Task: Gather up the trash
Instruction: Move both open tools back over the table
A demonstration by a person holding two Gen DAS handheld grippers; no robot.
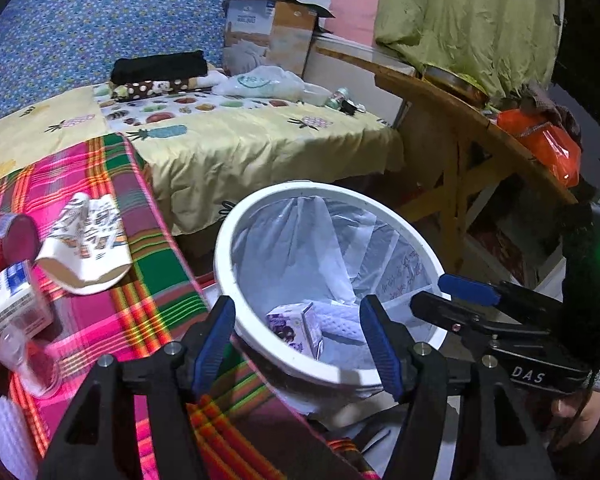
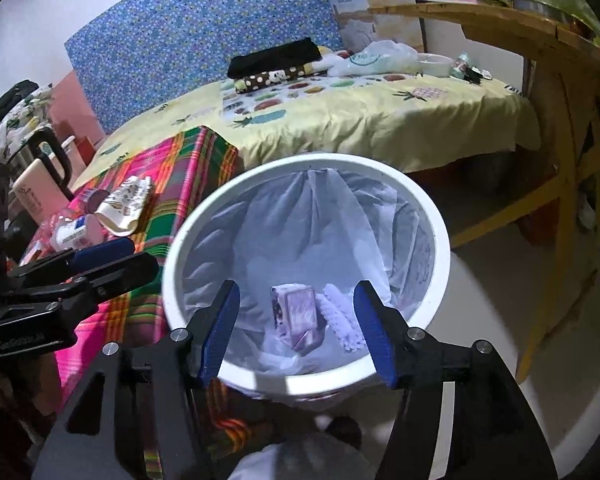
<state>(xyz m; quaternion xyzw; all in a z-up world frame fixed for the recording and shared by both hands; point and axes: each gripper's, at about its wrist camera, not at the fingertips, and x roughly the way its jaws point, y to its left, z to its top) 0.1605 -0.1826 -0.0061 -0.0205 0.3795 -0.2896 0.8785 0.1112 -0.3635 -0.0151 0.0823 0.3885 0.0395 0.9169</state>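
A white bin [image 1: 228, 240] [image 2: 172, 280] with a white liner stands beside the bed. At its bottom lie a small purple carton [image 1: 296, 326] [image 2: 298, 316] and a crumpled white paper towel [image 2: 342, 320]. My right gripper [image 2: 297, 292] [image 1: 448, 298] hangs open above the bin, nothing between its fingers. My left gripper [image 1: 297, 308] [image 2: 128, 260] is open and empty over the bin's near-left rim. On the plaid cloth [image 1: 152, 264] lie a crushed paper cup [image 1: 88, 240] [image 2: 126, 204], a red can [image 1: 16, 236], a white carton [image 1: 8, 300] and a clear plastic cup [image 1: 32, 360].
The bed carries a yellow pineapple sheet [image 1: 260, 148], a folded black cloth [image 1: 160, 66], a plastic bag [image 1: 260, 84] and a cardboard box [image 1: 268, 36]. A wooden table [image 1: 452, 120] with an orange bag [image 1: 544, 144] stands to the right of the bin.
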